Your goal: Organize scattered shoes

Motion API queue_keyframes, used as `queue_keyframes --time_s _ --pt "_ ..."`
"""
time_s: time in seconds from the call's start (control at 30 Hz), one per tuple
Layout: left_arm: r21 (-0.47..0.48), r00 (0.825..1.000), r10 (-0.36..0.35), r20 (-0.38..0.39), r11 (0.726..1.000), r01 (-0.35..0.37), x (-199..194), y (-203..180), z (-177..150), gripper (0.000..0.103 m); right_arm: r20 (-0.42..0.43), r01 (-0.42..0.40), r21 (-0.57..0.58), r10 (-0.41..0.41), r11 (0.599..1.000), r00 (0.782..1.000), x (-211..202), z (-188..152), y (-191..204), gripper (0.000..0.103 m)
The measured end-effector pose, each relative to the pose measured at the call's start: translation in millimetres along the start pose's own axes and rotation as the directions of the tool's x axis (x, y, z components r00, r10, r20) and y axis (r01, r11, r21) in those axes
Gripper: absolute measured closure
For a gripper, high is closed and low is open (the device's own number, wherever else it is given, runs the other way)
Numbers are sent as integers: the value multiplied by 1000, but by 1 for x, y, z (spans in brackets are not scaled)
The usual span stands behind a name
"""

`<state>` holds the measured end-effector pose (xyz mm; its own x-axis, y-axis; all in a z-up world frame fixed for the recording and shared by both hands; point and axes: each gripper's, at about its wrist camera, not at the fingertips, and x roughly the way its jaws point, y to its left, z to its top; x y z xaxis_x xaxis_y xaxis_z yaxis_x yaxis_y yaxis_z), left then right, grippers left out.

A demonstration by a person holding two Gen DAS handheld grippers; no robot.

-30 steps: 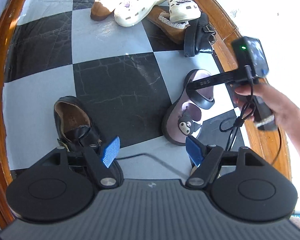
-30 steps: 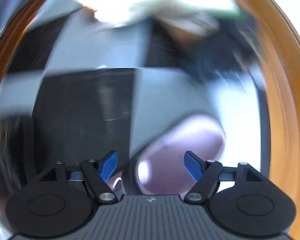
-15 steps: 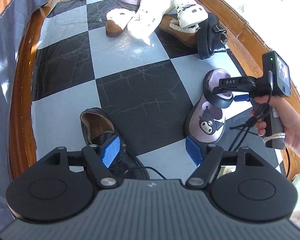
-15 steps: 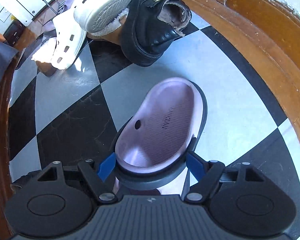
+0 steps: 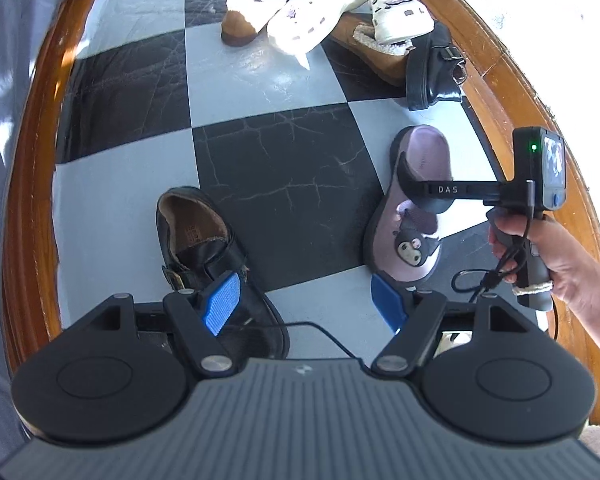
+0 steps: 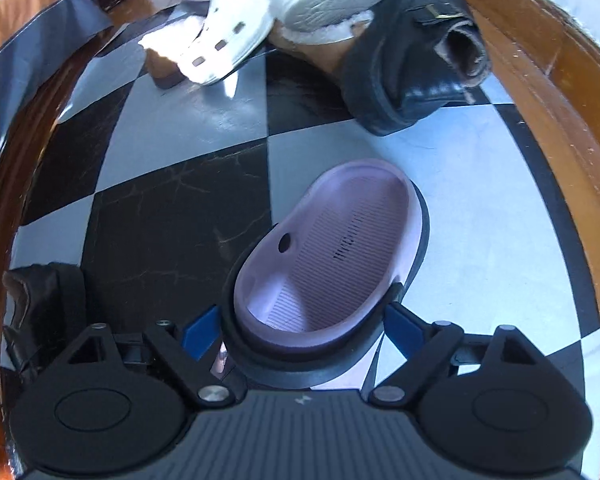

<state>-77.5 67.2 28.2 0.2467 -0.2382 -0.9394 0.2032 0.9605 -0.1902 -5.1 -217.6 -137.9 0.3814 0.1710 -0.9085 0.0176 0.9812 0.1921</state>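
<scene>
A purple clog (image 6: 332, 248) with a black sole and heel strap lies on the checkered floor (image 6: 480, 208), also seen as the purple clog (image 5: 418, 168) at the right of the left wrist view. My right gripper (image 6: 302, 332) is open, one finger on each side of the clog's strap end, with the tips hidden behind the strap. A hand (image 5: 556, 248) holds that right gripper (image 5: 414, 192) across the clog. My left gripper (image 5: 304, 306) hangs open over the floor, above the toe of a black leather shoe (image 5: 196, 240).
A pile of shoes sits at the far end: white clogs (image 5: 312, 4), brown fleece slippers (image 5: 240, 20) and a black buckled shoe (image 6: 412, 52) tipped on its side by the wooden border (image 6: 572, 128). Grey fabric (image 5: 4, 80) hangs on the left.
My right gripper swung down to the purple clog and now straddles its strap end, still open. The left view drew slightly closer to the black shoe.
</scene>
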Motion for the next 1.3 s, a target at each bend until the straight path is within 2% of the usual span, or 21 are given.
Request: queue_keyframes --time_s 0.07,0.17,0.3,0.37,0.43,0.5,0.57,0.63,0.67,0.77,0.83,0.9,0.93,1.0,1.1,1.17,1.23,1.3 --pt "2 1000 4 -8 1000 -4 2 -1 0 31 -6 -43 -46 43 998 999 0 -2 12 15" --pt "15 1000 9 -17 1000 -9 5 -4 -1 31 -22 -67 -101 65 993 998 -1 -4 27 16" --pt "22 1000 -6 -25 1000 6 4 -8 -3 31 -107 -141 -233 119 962 987 1 -4 49 17" --pt "18 999 -11 -30 1000 12 4 -9 -3 31 -111 -152 -251 128 956 986 -2 -1 53 17" --pt "17 999 -13 -35 1000 14 5 -9 -3 31 -58 -124 -194 115 973 992 -13 5 47 16" --pt "16 999 -15 -39 1000 16 5 -9 -3 30 -31 -166 -60 164 984 986 -22 12 30 14" --pt "24 999 0 -38 1000 1 7 -9 -3 30 -51 -191 37 193 981 980 -21 14 17 14" --pt "27 999 10 -40 1000 -9 8 -9 -3 30 -104 -121 103 131 987 986 -10 12 9 17" --pt "27 999 12 -42 1000 -11 9 -9 -3 31 -110 -113 109 125 988 986 -6 9 8 18" --pt "29 999 18 -46 999 -16 10 -10 -3 31 -146 -193 201 225 960 964 15 2 6 19" --pt "31 999 27 -47 999 -25 12 -9 -1 30 -158 -216 266 264 939 951 29 0 7 22" --pt "41 998 50 -45 998 -48 14 -11 -1 30 -178 -150 201 186 968 966 36 1 12 43" --pt "48 997 60 -45 997 -58 14 -12 -2 30 -176 -132 149 158 980 972 38 2 15 47" --pt "51 997 63 -46 997 -61 14 -12 -2 31 -165 -133 131 154 982 974 36 5 14 68" --pt "37 997 49 -51 998 -48 14 -8 -1 30 -158 -133 79 144 988 977 26 8 12 78" --pt "33 998 48 -50 998 -47 13 -6 -1 30 -156 -116 66 125 991 980 22 8 10 82" --pt "33 997 52 -49 998 -50 15 -4 0 30 -158 -95 57 103 994 982 22 6 5 81" --pt "26 997 49 -56 999 -48 16 -2 1 30 -162 -102 142 125 985 979 31 0 -4 69"
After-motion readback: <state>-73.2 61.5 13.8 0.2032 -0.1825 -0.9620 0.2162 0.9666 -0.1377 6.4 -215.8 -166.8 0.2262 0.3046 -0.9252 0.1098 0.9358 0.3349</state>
